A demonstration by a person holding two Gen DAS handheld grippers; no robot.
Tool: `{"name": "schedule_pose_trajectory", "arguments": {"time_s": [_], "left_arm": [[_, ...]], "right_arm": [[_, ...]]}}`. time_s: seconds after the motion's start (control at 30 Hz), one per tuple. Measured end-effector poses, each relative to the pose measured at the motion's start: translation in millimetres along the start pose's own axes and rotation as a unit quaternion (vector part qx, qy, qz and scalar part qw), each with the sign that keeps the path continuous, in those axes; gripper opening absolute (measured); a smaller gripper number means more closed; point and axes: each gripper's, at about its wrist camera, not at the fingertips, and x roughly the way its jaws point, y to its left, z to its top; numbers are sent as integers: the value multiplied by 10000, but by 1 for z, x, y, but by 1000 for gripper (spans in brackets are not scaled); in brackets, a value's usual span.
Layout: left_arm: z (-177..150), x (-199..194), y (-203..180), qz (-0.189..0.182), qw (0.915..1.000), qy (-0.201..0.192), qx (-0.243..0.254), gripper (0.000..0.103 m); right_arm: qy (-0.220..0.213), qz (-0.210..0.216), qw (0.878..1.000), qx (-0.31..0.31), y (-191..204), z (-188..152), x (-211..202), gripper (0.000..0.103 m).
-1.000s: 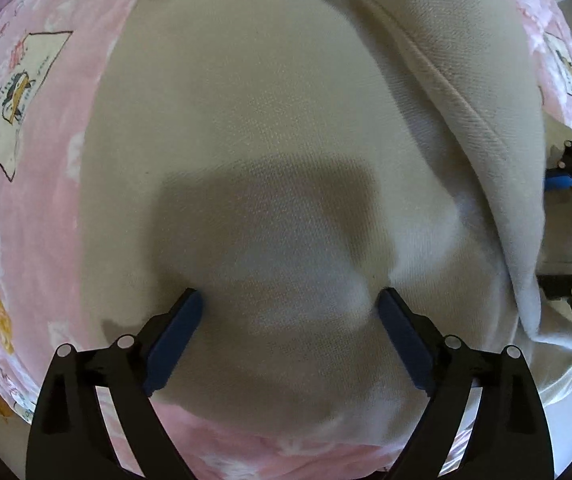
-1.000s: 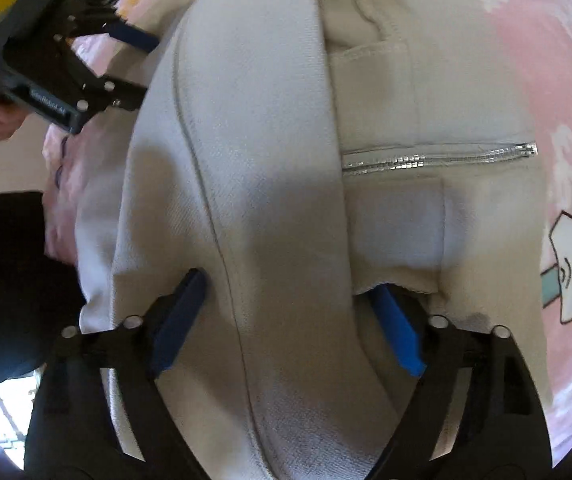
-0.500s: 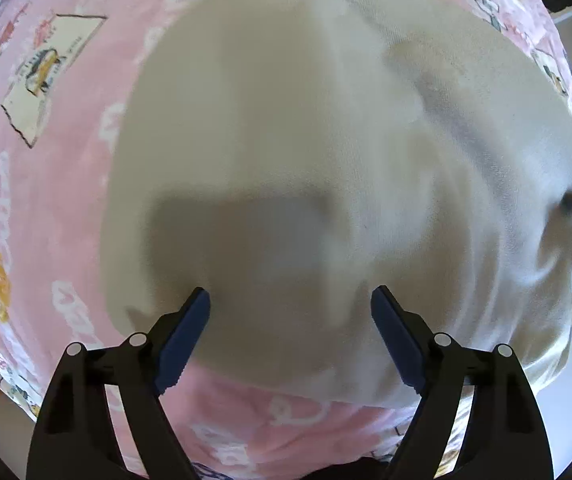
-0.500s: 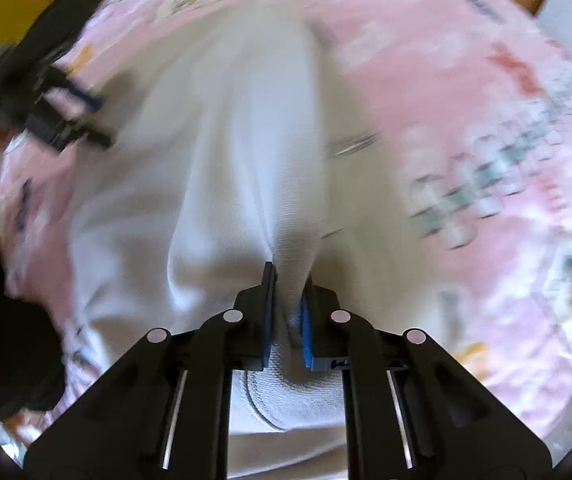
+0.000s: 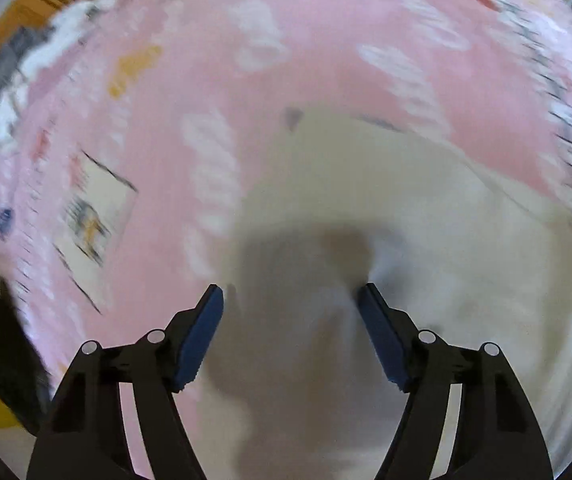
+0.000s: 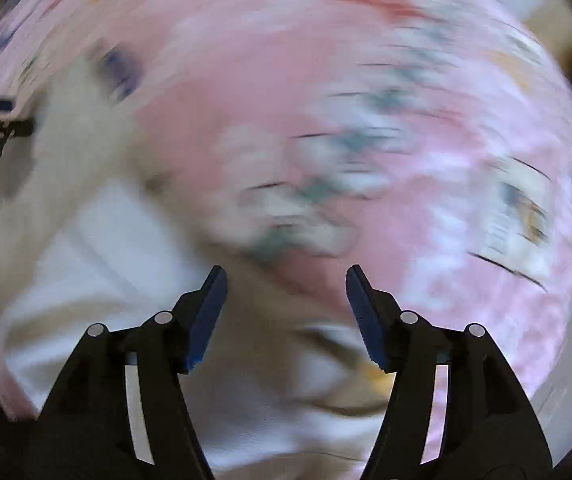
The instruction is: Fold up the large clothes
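Right gripper, pinched on the garment half a second ago, now stands spread and empty. Left gripper remains spread above the cloth. Garment lies released on the pink sheet; fold apparently laid. Views blurred.

One cream garment lies on one pink printed bedsheet. Two grippers show: the left gripper and the right gripper, each with two blue-padded fingers, four in all. Motion blur hides any smaller items.
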Motion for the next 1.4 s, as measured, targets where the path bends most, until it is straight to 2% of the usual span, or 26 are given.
{"name": "schedule_pose_trajectory", "arguments": {"time_s": [0.1,0.13,0.2,0.27,0.37,0.43,0.5,0.53,0.57,0.6,0.67,0.77,0.83,0.87,0.97,1.03,1.1,1.13,1.17,1.23,1.3,1.37,1.4], "left_arm": [[21,8,7,147,9998,130,68,69],[25,9,4,230,9995,135,148,69],[25,12,-2,429,9984,181,314,72],[28,15,-10,709,9957,188,558,72],[31,7,-17,924,9933,232,655,67],[30,-9,-15,842,9947,212,550,66],[27,-31,-19,584,9971,67,485,66],[25,-41,-23,446,9978,-17,489,66],[23,-49,-29,347,9982,-88,471,68],[20,-55,-35,255,9985,-158,455,70],[20,-53,-50,235,9982,-194,519,71],[24,-33,-72,714,9941,-221,786,67],[32,-8,-76,1295,9872,-195,911,66],[36,1,-74,1473,9851,-169,876,66],[47,41,-65,2228,9715,-23,807,67],[53,59,-52,2304,9711,95,613,67],[57,62,-47,2334,9704,18,619,68],[60,61,-47,2386,9685,-70,709,67],[62,60,-44,2329,9697,-105,735,64],[70,51,-31,1961,9788,-123,580,60],[71,31,-17,1440,9885,-213,414,57],[62,2,-7,839,9952,-364,346,57],[53,-15,-5,455,9973,-404,418,57]], "right_arm": [[-136,-191,9965,800,-63,-23,-22,61],[-225,-147,9953,934,-72,-31,-29,62],[-267,490,9884,1410,-88,-61,-41,66],[10,961,9808,1699,-85,-87,-37,68],[402,1021,9775,1802,-75,-119,-8,70],[555,1208,9733,1873,-71,-129,13,70],[502,1255,9732,1860,-67,-133,25,69],[402,1168,9765,1765,-63,-134,25,46],[392,987,9824,1537,-55,-133,26,27],[424,721,9856,1470,-52,-133,26,20],[306,607,9838,1658,-53,-134,21,15],[-57,317,9771,2105,-67,-137,-1,10],[-312,420,9662,2526,-89,-135,-14,10],[-323,334,9614,2711,-101,-133,-13,10],[94,324,9564,2901,-117,-134,14,11],[133,237,9501,3106,-119,-139,25,11],[101,292,9394,3414,-122,-145,28,12],[105,302,9375,3466,-121,-147,29,19],[130,274,9371,3478,-121,-150,25,24],[26,-52,9424,3343,-116,-160,0,46],[-249,-371,9477,3161,-103,-171,-36,47],[-524,-383,9449,3210,-86,-187,-69,47],[-697,-245,9421,3271,-76,-193,-85,47]]}}
